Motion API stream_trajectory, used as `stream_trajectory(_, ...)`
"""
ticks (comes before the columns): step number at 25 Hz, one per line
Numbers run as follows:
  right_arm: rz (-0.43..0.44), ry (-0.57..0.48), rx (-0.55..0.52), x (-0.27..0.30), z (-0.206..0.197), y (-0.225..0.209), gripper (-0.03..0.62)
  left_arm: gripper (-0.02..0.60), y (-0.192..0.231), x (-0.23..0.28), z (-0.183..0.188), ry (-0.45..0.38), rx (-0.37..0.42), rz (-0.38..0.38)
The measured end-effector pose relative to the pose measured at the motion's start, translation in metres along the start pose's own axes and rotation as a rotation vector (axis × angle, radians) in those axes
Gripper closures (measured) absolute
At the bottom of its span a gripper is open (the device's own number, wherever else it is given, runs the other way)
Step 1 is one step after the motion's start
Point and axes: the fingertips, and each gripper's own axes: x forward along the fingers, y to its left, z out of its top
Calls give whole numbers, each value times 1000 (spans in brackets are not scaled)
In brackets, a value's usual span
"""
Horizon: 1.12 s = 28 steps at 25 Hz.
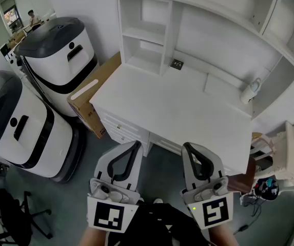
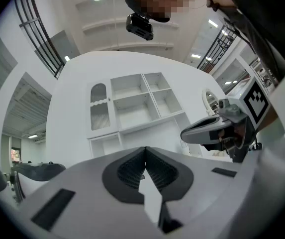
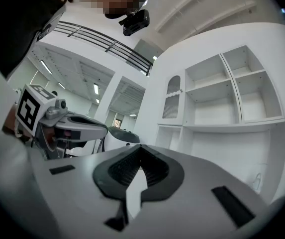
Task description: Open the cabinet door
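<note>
Desk (image 1: 177,106), white, against far wall; white machines (image 1: 54,60) and cardboard box (image 1: 93,94) crowd its left edge. Left gripper (image 1: 134,145) and right gripper (image 1: 188,147), jaws pressed together on nothing, hang before the near edge. Arched slatted cabinet door (image 2: 98,106) sits upper left in hutch (image 2: 132,108).

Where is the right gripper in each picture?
Head view: right gripper at the bottom, right of middle, shut.
Left gripper view: right gripper at the right side, pointing left.
Right gripper view: right gripper fills the bottom middle.
Shared landmark: the white shelves, in all three.
</note>
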Motion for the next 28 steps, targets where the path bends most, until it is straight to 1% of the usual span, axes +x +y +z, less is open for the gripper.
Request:
stream_trajectory(4, -1, 3, -3, 0, 1, 2, 592, 581, 2, -2, 0, 3, -13, 3)
stream_trajectory(12, -6, 14, -7, -4, 0, 5, 592, 581, 1, -5, 2, -11, -7, -3)
stream_trajectory(20, -36, 9, -1, -1, 4, 7, 592, 581, 9, -12, 3, -24, 2, -8)
stream_trajectory(28, -69, 8, -14, 3, 9, 19, 592, 581, 18, -20, 0, -46, -10, -29)
